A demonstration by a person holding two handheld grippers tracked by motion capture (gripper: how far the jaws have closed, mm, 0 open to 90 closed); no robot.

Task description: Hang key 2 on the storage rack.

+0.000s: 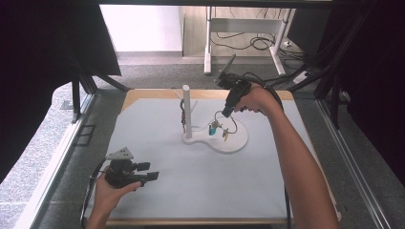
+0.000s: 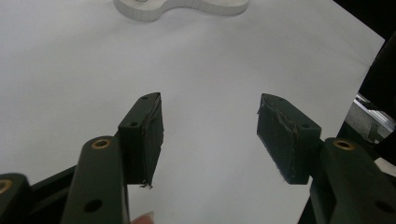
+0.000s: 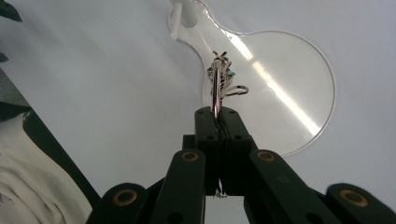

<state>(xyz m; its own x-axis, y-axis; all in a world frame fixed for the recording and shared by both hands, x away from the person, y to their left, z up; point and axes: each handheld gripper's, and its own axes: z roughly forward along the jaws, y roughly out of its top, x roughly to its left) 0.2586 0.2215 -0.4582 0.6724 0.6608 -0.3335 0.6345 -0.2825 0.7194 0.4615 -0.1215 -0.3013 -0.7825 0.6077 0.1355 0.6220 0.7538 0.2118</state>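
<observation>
A white stand with an upright post (image 1: 186, 110) and a round base (image 1: 237, 141) sits mid-table. My right gripper (image 1: 224, 113) hovers above the base, pointing down, shut on a metal key ring (image 1: 220, 125) from which small keys and a teal charm dangle. In the right gripper view the jaws (image 3: 217, 112) pinch the ring (image 3: 216, 86) over the glossy base disc (image 3: 289, 107). A dark chain-like item (image 1: 183, 116) hangs beside the post. My left gripper (image 1: 154, 175) rests at the front left, held in a hand; its jaws (image 2: 210, 126) stand open with nothing between them.
The grey-white mat (image 1: 157, 143) covers the table, with a wooden rim along the far edge (image 1: 153, 93). Metal frame rails run along both sides. The stand's base edge (image 2: 182, 8) lies ahead of the left gripper.
</observation>
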